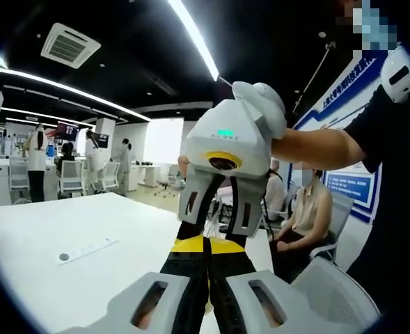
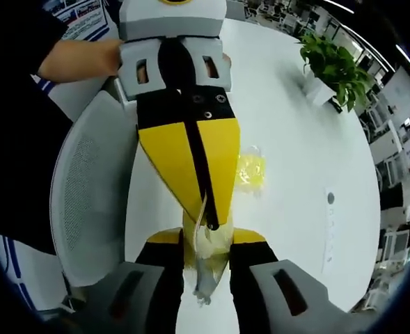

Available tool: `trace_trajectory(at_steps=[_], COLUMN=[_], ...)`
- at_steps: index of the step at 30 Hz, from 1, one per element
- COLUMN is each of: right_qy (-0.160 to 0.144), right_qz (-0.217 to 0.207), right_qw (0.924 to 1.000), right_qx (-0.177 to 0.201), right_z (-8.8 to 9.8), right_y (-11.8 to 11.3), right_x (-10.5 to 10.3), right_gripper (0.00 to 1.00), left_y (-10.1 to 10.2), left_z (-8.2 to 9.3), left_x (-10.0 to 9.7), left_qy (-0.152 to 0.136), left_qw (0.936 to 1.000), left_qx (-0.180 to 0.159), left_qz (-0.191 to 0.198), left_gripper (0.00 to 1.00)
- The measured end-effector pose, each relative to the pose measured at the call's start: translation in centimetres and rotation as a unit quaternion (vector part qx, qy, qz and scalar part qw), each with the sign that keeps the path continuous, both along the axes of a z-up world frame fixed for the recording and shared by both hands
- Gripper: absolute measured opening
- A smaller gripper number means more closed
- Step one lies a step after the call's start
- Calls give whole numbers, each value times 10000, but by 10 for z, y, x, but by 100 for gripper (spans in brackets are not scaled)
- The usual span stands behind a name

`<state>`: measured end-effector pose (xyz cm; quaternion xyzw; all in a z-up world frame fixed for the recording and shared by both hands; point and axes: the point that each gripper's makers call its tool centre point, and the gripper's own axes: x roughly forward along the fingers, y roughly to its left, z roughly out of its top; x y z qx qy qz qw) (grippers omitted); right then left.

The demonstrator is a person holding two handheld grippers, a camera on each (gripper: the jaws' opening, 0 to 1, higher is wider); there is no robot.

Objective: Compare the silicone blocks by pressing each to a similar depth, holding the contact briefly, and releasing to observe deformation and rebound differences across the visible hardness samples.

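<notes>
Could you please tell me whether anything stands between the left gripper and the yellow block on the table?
Nothing visible does. The yellow block lies bare on the white table, beside the left gripper, whose shut tips meet a clear piece.

A translucent yellow silicone block (image 2: 249,171) lies flat on the white table, right of centre in the right gripper view, just beside the yellow jaws. A clear, pale piece (image 2: 206,259) sits low in the middle of that view, pinched between the meeting jaw tips; its shape is unclear.
</notes>
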<state>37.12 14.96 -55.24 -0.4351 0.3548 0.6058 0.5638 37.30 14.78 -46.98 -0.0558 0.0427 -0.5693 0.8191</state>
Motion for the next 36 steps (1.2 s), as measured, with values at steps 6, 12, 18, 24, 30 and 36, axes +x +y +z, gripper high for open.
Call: trace_trajectory(at_steps=[6,12,18,24,30,36], right_qy=[-18,-19,-162,-285,-387,-620], right_qz=[6,0,-93,-250,-362,-550], right_qw=[10000,9999,9993,9973,9946,9863], right_qx=[35,125,315,623,894,1429], right_z=[-2,-1,4,9,18,37], right_y=[-1,-2,-7,-13,-22,-32], right_x=[0,0,6,9,6,4], right_gripper=[22,25,33,41,40,40], left_y=[-1,-1,2,2,0,-1], left_z=[-3,-5,-11,-16,-25,-28], left_x=[-1,0,1,1,1,3], left_qy=[39,86,152,247,330,392], left_qw=[10000,10000,9999,9997,9994,9991], left_qx=[13,11,43,51,102,118], left_qz=[-18,-21,21,3,16,72], left_gripper=[0,0,0,0,0,0])
